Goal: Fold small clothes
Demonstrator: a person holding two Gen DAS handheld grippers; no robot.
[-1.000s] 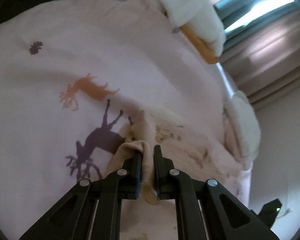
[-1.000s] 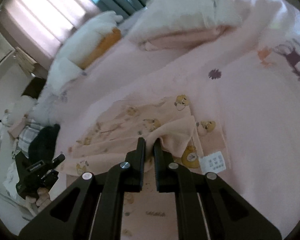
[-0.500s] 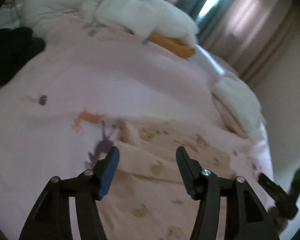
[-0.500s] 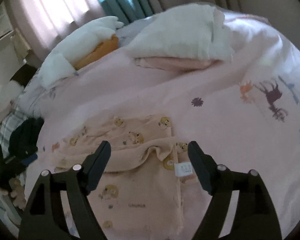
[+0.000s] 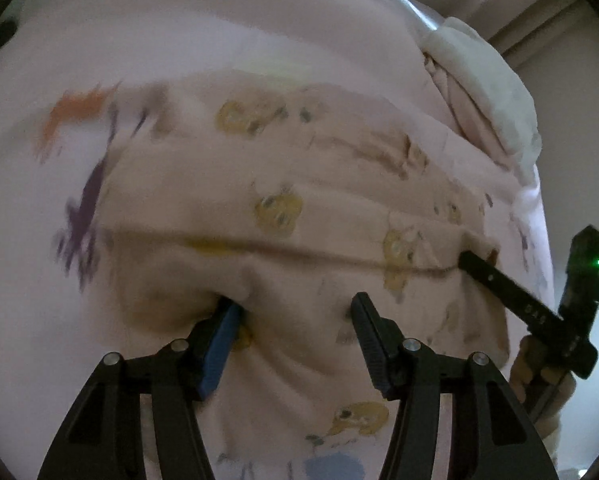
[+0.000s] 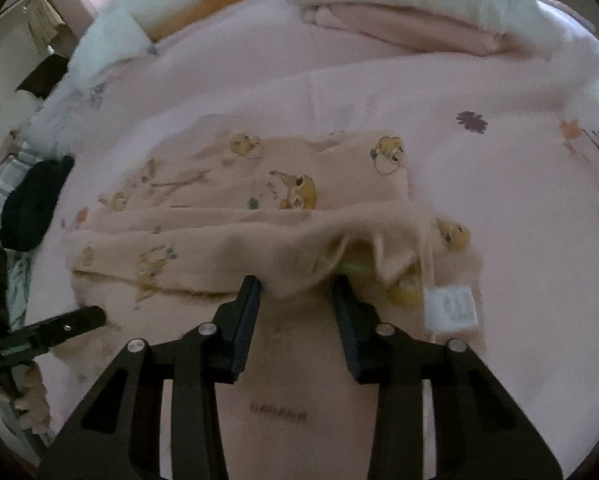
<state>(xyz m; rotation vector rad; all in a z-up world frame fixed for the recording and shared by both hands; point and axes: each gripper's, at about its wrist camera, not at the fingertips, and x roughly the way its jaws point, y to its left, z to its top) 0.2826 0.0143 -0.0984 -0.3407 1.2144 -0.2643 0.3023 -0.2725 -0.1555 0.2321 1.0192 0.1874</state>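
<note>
Small peach garment (image 6: 267,216) with cartoon-animal print, spread across the pink bedsheet (image 6: 519,240) in the middle of the bed, one long edge already laid over so a fold ridge runs side to side. Left gripper (image 5: 295,308) down on the cloth with jaws standing roughly half apart, left fingertip (image 5: 225,320) dug into a pucker of fabric, nothing pinched between the pads. Right gripper (image 6: 297,284) over the ridge near the white care label (image 6: 451,306), jaws closing, a hump of the folded edge between them but not yet pressed. Step in hand, by the look of it: taking a fresh hold on the folded edge at two points for the next fold. To do it well: gather both layers of the ridge rather than the top one alone, keep the bedsheet underneath out of the bite, close both grips at matching points along the edge so the cloth lifts level, then carry it across without dragging the lower layer out of line; smoothing the pucker at the left fingertip first would help. Risk: a one-layer pinch opening the fold again. Count: one garment, one care label, two grippers, one folded pale blanket (image 6: 411,20) at the far side of the bed, one white and orange plush (image 6: 203,0) near the curtains, one dark cloth lump (image 6: 31,208) at the bed's edge.
</note>
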